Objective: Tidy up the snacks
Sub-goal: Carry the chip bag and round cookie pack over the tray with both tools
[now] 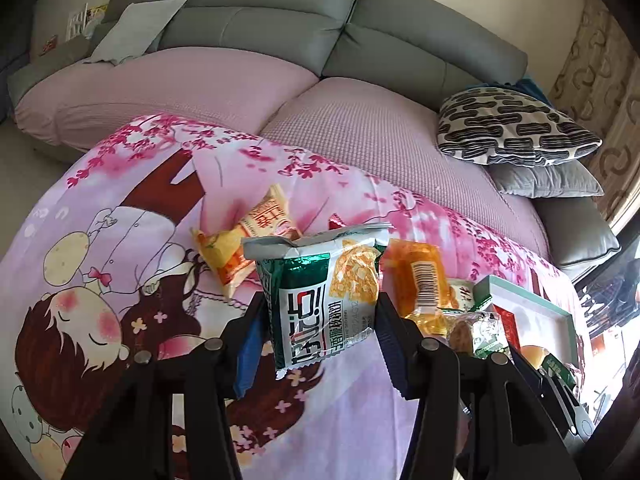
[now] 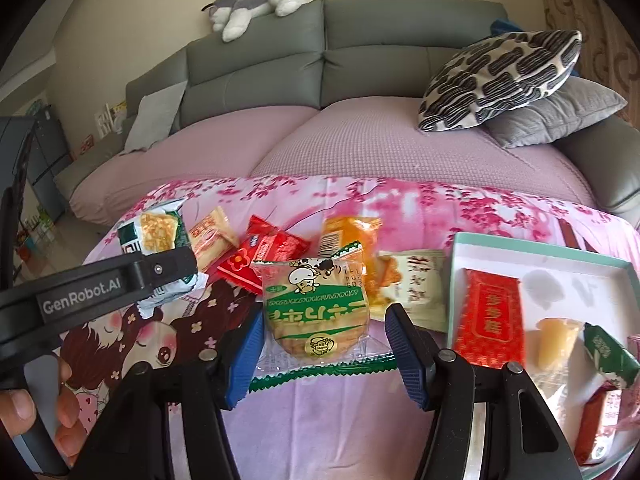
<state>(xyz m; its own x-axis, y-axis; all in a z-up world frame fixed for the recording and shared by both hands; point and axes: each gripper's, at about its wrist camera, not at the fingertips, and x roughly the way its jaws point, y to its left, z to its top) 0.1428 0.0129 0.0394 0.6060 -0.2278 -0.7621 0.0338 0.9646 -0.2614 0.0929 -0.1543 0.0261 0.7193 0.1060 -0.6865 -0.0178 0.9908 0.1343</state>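
My left gripper is shut on a green-and-white snack packet, held upright above the pink cartoon cloth. The right wrist view shows the same left gripper and its packet at the left. There my right gripper is shut on a green-and-yellow cow-print biscuit packet, blue pads on both of its sides. Loose on the cloth behind lie a beige packet, a red packet, an orange packet and a cream packet.
A white box with a teal rim stands at the right, holding a red packet, a jelly cup and other snacks. A grey sofa with cushions lies beyond the cloth. A hand holds the left gripper's handle.
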